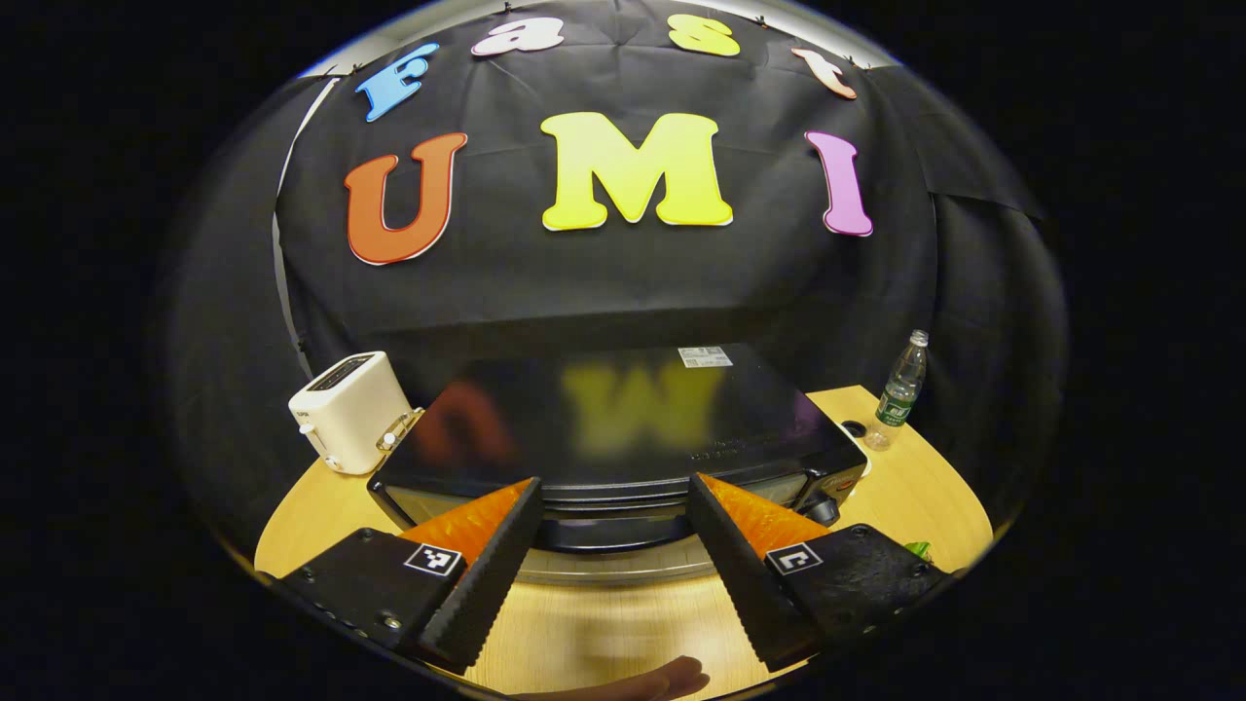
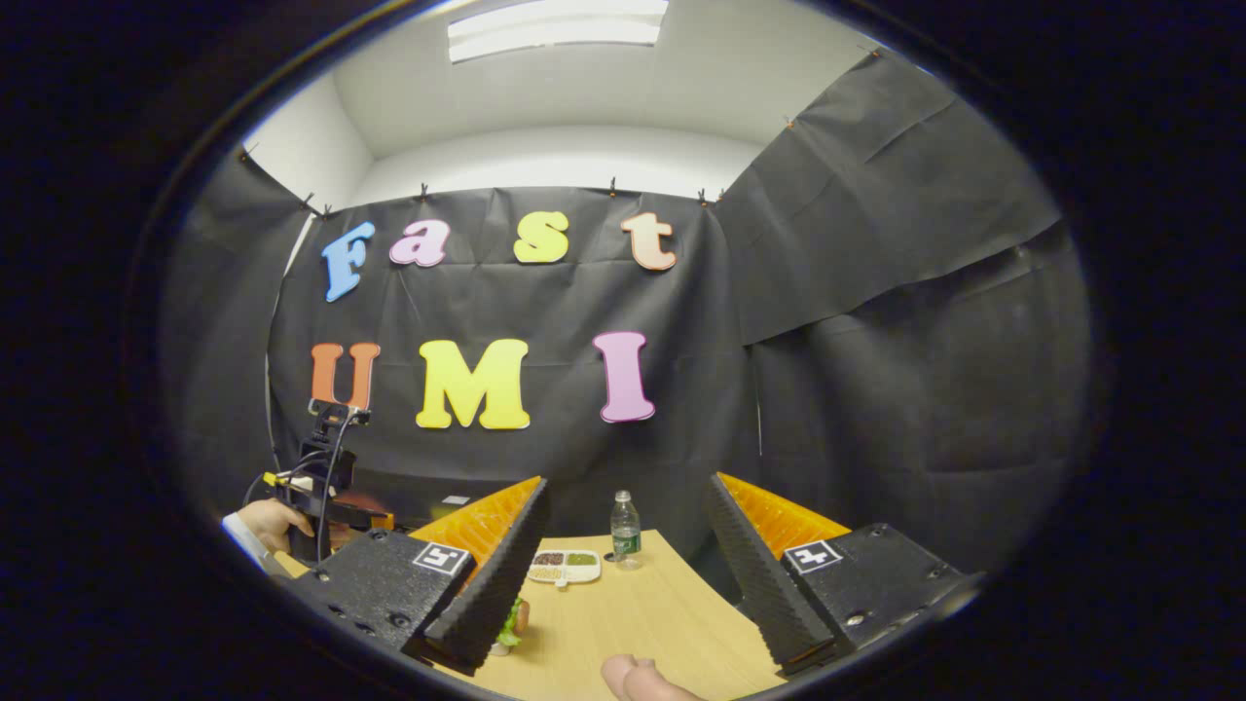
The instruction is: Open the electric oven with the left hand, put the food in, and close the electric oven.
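In the left gripper view the left gripper (image 1: 613, 545), jaws wide apart and holding nothing, faced the closed electric oven (image 1: 623, 438) at centre frame, its handle (image 1: 608, 534) running crosswise just beyond the fingertips.

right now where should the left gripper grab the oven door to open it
Take the handle bar across the top front edge of the oven, coming straight in from the front. The left gripper already faces it, open, with the bar running crosswise between its fingers, so tilt before closing.
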